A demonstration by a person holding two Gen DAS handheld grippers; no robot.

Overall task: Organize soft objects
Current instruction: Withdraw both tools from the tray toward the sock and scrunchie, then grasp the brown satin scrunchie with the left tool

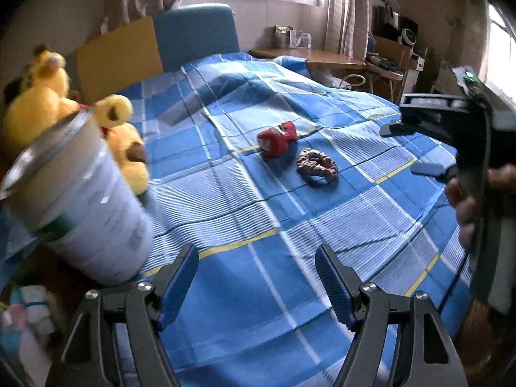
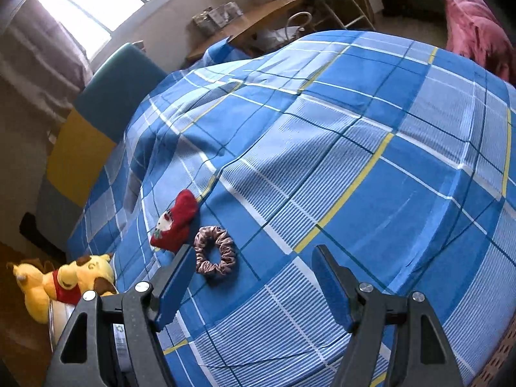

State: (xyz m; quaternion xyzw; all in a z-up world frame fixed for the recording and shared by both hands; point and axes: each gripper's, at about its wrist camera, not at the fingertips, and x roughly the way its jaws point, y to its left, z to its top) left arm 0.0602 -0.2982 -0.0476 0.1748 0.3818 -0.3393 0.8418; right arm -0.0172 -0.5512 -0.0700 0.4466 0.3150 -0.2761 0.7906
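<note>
A small red sock (image 1: 278, 138) (image 2: 175, 222) with a white cartoon patch lies on the blue checked bedspread (image 1: 290, 225) (image 2: 354, 161). Right beside it lies a brown-pink scrunchie (image 1: 317, 167) (image 2: 215, 255). A yellow bear plush (image 1: 48, 103) (image 2: 69, 285) in a red shirt sticks out of a white round bin (image 1: 80, 206) (image 2: 58, 317) at the bed's left side. My left gripper (image 1: 256, 282) hangs open over the bed, nothing between its fingers. My right gripper (image 2: 251, 282) is open too, its left finger (image 2: 175, 283) overlapping the scrunchie's edge in the picture. In the left wrist view the right gripper (image 1: 416, 148) shows at the right.
A teal and yellow headboard (image 1: 154, 45) (image 2: 96, 113) stands at the far end of the bed. Beyond it are a wooden desk (image 1: 309, 56) (image 2: 245, 29) with clutter, a chair and curtained windows. A pink blanket (image 2: 477, 22) lies at the far right. A hand (image 1: 467, 206) holds the right gripper's handle.
</note>
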